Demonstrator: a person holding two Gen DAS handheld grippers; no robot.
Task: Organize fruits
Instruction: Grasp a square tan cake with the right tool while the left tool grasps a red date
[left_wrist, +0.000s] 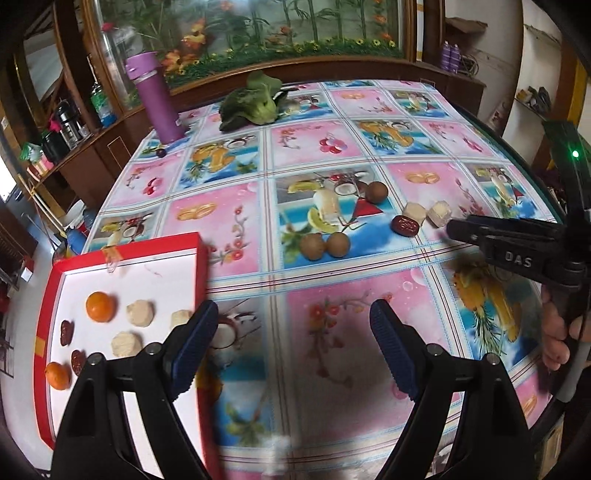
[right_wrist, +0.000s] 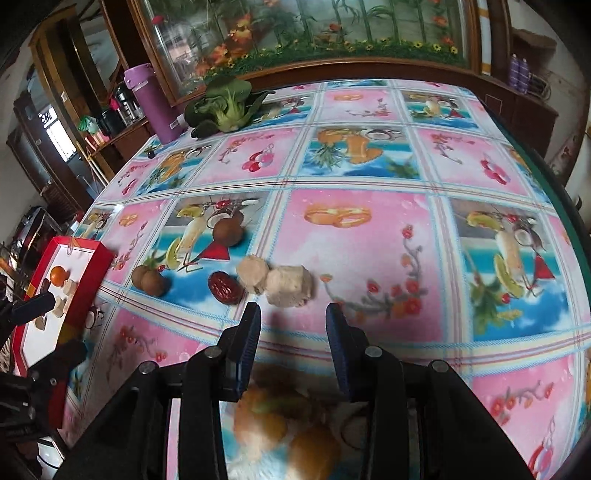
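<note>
We count seven pieces in red tray (left_wrist: 55, 291), six left at surface (left_wrist: 332, 369) 12 o'clock; both tools (left_wrist: 291, 332) (right_wrist: 293, 325) wide, empty.

So the counter (left_wrist: 332, 155) has this loud checkered cloth, pink and blue squares with printed fruit and drinks. A purple flask (left_wrist: 155, 99) stands upright at the far left corner, and a leafy bok choy (left_wrist: 255, 103) lies near it along the back edge. Behind is a wood-framed panel (left_wrist: 258, 33) painted with bamboo and flowers. Two purple cans (left_wrist: 451, 56) sit on a shelf at right.
</note>
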